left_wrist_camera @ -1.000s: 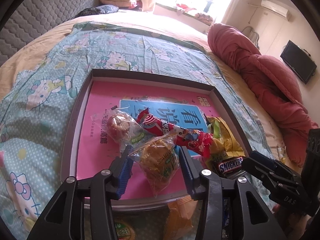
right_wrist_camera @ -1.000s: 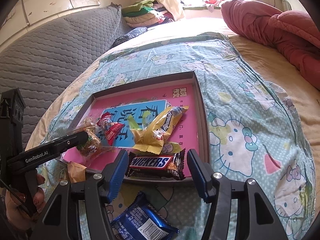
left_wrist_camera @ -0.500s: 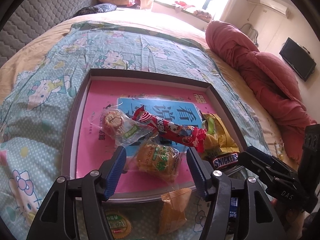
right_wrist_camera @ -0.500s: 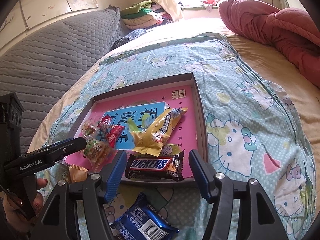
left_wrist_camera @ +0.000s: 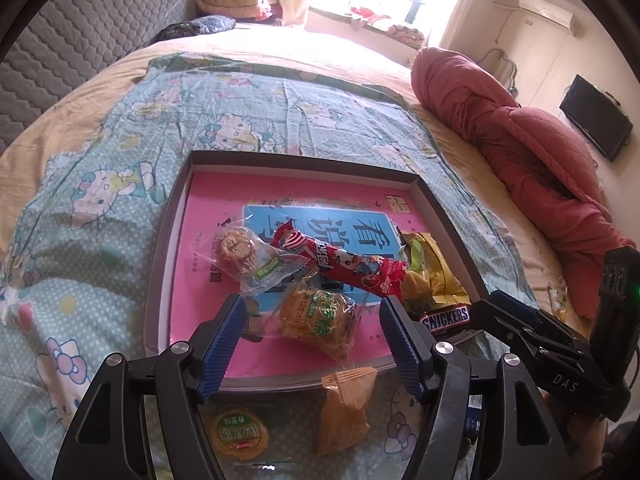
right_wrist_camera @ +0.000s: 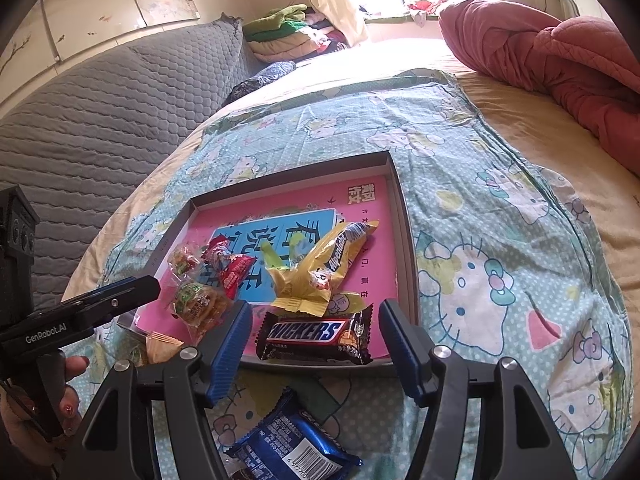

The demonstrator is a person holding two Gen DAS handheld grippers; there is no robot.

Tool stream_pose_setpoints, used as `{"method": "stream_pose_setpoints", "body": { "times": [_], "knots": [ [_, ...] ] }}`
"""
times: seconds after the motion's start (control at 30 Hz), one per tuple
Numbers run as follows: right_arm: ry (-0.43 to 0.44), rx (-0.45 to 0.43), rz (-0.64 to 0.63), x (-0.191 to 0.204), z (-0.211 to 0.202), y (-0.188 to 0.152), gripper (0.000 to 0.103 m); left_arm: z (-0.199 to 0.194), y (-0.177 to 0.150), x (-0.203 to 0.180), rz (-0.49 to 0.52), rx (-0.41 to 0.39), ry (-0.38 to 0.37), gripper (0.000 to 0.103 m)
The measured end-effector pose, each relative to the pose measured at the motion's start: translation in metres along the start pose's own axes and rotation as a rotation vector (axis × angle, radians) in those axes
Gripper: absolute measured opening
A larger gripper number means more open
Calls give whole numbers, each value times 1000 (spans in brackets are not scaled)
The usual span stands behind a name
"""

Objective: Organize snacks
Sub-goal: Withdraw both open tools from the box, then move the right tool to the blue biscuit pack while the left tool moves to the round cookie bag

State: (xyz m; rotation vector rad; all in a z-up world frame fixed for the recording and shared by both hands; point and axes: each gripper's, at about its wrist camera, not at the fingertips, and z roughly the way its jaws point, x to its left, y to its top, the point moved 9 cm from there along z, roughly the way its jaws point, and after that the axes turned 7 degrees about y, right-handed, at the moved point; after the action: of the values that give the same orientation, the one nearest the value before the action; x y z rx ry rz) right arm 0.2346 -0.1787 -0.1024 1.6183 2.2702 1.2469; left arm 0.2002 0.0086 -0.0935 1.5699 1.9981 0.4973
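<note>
On the bed, left gripper (left_wrist_camera: 310, 330) jaws opening around cake packet (left_wrist_camera: 318, 316), right gripper (right_wrist_camera: 316, 338) jaws apart, straddling Snickers bar (right_wrist_camera: 316, 334)

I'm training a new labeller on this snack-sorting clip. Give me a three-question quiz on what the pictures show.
1. True or false: the brown Snickers bar lies inside the shallow grey box with the pink floor.
2. Which packet lies outside the box: A the blue foil packet, B the long red wrapper?
3. Fill in: the clear-wrapped golden cake sits between the ___ gripper's opening jaws, unheld.

Key: 1 true; 2 A; 3 left.
</note>
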Motion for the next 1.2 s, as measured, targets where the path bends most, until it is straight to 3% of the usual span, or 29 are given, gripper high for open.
{"method": "stream_pose_setpoints", "body": {
  "times": [0.8,1.2],
  "knots": [
    [60,-49,3,16,-36,-5,71,-41,-10,-2,42,-13,21,73],
    [60,18,34,23,-45,-32,72,-57,-21,20,12,3,41,73]
  ]
}}
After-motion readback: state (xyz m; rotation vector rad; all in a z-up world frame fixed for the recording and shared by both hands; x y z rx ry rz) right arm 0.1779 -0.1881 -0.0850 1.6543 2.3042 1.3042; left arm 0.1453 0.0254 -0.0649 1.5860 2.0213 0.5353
